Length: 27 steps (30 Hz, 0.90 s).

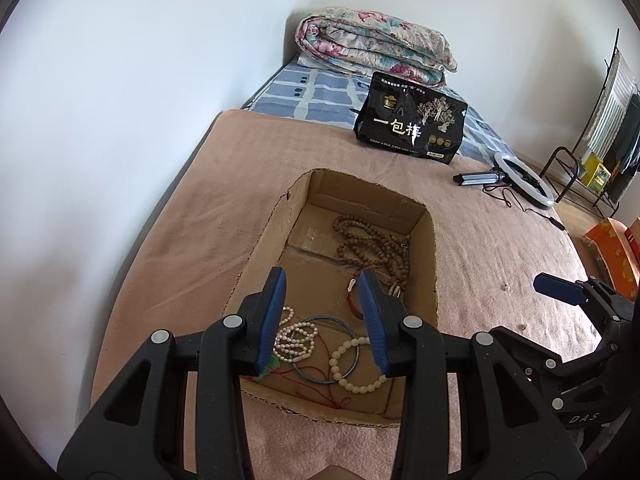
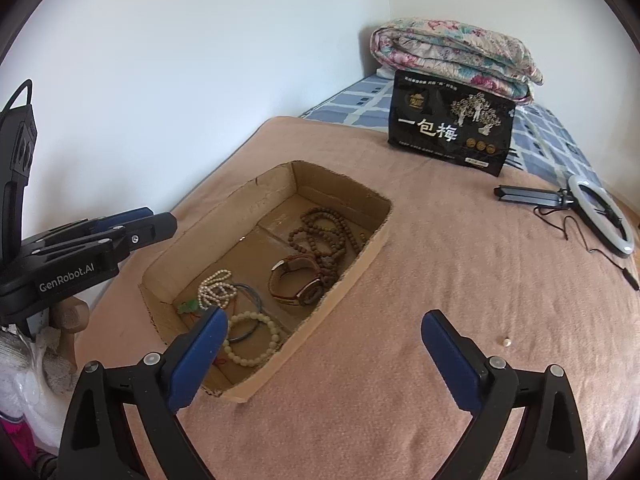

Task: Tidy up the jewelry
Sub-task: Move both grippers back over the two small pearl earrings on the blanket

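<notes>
- mostly done: wooden bead strand (image 2: 326,232), watch (image 2: 298,280), pearl bracelet (image 2: 218,290) lie inside cardboard box (image 2: 360,258).
- left gripper (image 1: 324,320) and right gripper (image 2: 324,356) both spread, empty.
- small bead (image 2: 507,341) remains on blanket (image 2: 440,280).

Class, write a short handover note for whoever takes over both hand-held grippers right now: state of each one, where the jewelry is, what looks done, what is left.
Left hand-held gripper: open, empty, above the cardboard box.
Right hand-held gripper: open wide, empty, over the pink blanket beside the box.
In the box: brown bead strand, watch, pearl bracelet, pale bead bracelet, blue bangle, green pendant.
Done: these pieces are boxed.
Left: one small pale bead lies loose on the blanket, probably to collect.
</notes>
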Motion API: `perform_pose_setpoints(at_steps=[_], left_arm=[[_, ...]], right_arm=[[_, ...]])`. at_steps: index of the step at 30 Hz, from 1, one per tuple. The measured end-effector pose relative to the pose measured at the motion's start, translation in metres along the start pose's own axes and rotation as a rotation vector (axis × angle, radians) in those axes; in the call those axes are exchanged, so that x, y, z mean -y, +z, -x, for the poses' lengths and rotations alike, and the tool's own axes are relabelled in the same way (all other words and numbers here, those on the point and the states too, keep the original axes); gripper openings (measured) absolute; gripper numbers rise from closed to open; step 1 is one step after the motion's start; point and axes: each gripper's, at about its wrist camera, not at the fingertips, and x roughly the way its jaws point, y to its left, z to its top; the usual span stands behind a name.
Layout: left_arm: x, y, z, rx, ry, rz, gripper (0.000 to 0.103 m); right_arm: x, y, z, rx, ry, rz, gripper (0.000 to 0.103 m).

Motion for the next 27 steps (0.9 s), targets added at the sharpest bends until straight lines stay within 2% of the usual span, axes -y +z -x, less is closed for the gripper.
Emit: perform_pose_setpoints(at_steps=[15,27], left_arm=[[0.043,0.005,0.004,0.032,-0.055,-0.048,0.038],[0.099,-0.001,-0.004,0.007,-0.102,-0.147,0.038]], right_arm=[[0.033,-0.009,0.031,0.052,-0.107,0.001,0.101],[0.091,-0.023,0.050,0.085,-0.220,-0.035,0.103]])
